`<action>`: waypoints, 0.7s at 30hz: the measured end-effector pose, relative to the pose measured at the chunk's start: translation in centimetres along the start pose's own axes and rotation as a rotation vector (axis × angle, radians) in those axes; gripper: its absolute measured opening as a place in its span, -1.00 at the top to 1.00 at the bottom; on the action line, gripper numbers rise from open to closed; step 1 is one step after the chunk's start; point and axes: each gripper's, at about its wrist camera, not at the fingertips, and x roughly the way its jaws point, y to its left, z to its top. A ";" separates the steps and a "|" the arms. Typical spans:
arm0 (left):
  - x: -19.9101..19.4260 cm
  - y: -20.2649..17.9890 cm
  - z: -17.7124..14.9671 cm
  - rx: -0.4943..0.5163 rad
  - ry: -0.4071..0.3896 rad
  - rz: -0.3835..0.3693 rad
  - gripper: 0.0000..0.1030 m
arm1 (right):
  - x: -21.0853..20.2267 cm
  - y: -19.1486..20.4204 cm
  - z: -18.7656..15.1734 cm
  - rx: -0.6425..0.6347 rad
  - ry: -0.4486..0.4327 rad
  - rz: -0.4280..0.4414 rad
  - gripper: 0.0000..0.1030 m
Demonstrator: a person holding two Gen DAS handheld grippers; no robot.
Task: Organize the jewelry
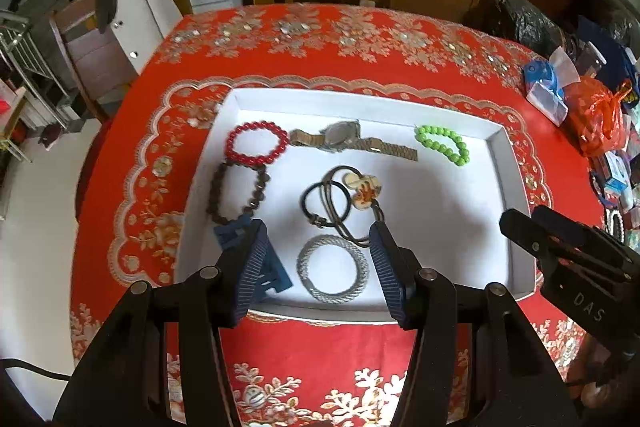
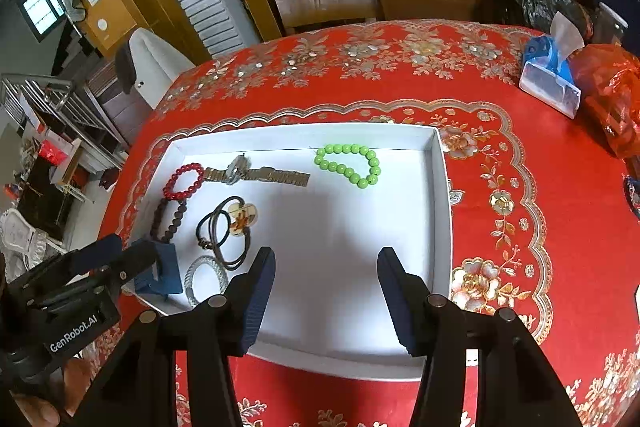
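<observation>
Left wrist: silver bracelet (image 1: 333,269) between hand-held gripper (image 1: 316,251) fingers

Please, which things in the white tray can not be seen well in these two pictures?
- Blue holder: left wrist view, half hidden behind the left gripper's finger.
- Watch dial: right wrist view, seen edge-on, too small.
- White tray's near rim: right wrist view, partly covered by the right gripper.
</observation>
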 end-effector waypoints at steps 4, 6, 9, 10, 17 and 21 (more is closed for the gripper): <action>-0.8 0.5 -0.5 -0.017 -0.015 0.003 -0.02 | -0.8 0.6 -0.7 -0.014 -0.003 -0.002 0.00; -1.2 0.5 -0.9 -0.015 -0.020 0.010 -0.02 | -1.1 0.9 -1.2 -0.028 -0.002 -0.009 0.00; -1.7 0.6 -1.7 -0.011 -0.028 0.017 -0.02 | -1.7 1.3 -2.1 -0.043 -0.002 -0.016 0.00; -1.8 0.5 -1.9 -0.008 -0.027 0.016 -0.02 | -1.8 1.4 -2.4 -0.046 -0.002 -0.015 0.00; -2.7 0.2 -4.1 0.016 -0.033 0.002 -0.02 | -3.0 1.9 -4.5 -0.047 -0.008 -0.028 -0.01; -3.3 0.2 -5.0 0.024 -0.033 -0.010 -0.02 | -3.7 2.0 -5.6 -0.041 -0.009 -0.033 -0.01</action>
